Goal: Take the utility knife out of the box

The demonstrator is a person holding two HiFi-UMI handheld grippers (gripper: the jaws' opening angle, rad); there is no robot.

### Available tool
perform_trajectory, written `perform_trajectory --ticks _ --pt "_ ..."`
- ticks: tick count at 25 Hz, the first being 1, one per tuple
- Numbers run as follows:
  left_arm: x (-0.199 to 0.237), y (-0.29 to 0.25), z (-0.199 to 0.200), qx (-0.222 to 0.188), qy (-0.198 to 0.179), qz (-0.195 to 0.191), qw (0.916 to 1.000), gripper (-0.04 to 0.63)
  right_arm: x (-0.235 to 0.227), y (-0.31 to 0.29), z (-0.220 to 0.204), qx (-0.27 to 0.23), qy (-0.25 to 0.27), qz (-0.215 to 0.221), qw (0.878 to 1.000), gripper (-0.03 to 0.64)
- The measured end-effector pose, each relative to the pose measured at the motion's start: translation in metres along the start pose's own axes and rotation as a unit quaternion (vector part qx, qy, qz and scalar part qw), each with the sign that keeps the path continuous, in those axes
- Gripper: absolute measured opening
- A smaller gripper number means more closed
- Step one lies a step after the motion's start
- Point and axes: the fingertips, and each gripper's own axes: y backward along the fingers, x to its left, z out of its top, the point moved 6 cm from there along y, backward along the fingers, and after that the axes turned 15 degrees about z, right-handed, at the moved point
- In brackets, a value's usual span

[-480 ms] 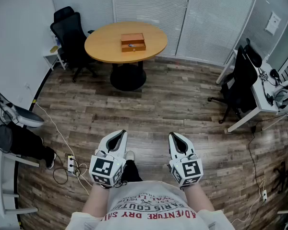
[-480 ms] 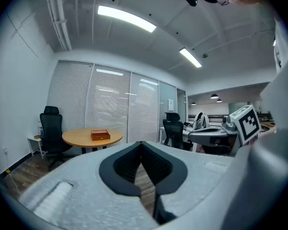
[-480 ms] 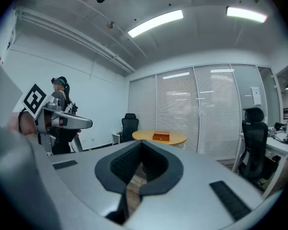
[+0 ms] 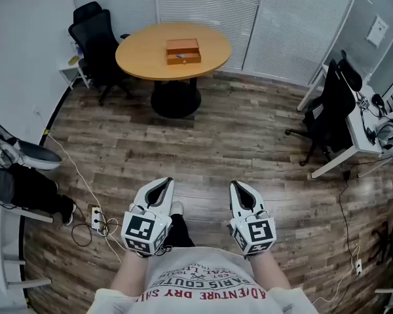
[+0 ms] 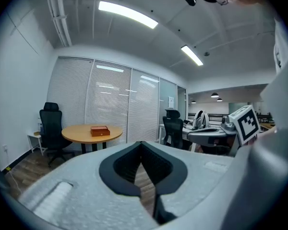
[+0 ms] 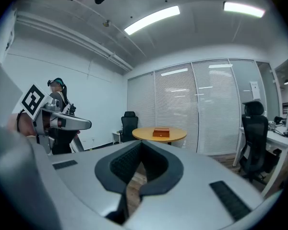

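Note:
A small brown wooden box (image 4: 183,51) sits on a round wooden table (image 4: 144,61) across the room, far from both grippers. It also shows in the left gripper view, the box (image 5: 100,131), and in the right gripper view, the box (image 6: 161,132). The knife cannot be made out at this distance. My left gripper (image 4: 165,182) and right gripper (image 4: 237,184) are held side by side close to the person's body, pointing toward the table. The left gripper (image 5: 141,143) has its jaws together with nothing in them, and so does the right gripper (image 6: 141,143).
Wood-plank floor lies between me and the table. A black office chair (image 4: 92,34) stands left of the table, another chair (image 4: 331,103) by a white desk (image 4: 357,142) at right. A power strip with cables (image 4: 95,220) lies on the floor at left, near a seated person's leg (image 4: 33,191).
The table and box sit slightly higher in the head view than before. Both grippers keep the same place and stay shut.

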Motion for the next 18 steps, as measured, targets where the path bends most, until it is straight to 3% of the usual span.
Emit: perform_trajectory --ticks 6,9,18 --pt "-0.001 -0.017 -0.010 0.024 0.000 -0.006 0.9997 -0.005 -0.006 -0.013 -0.009 0.026 0.029 0.005 0.999 0.006" --pt "0.001 -0.030 -0.014 0.033 -0.001 -0.009 0.9994 -0.005 -0.016 -0.029 -0.013 0.034 0.017 0.012 0.999 0.008" --pt "0.063 -0.101 -0.007 0.047 0.020 0.012 0.9986 -0.005 -0.055 -0.116 -0.005 0.051 -0.008 0.022 0.998 0.008"
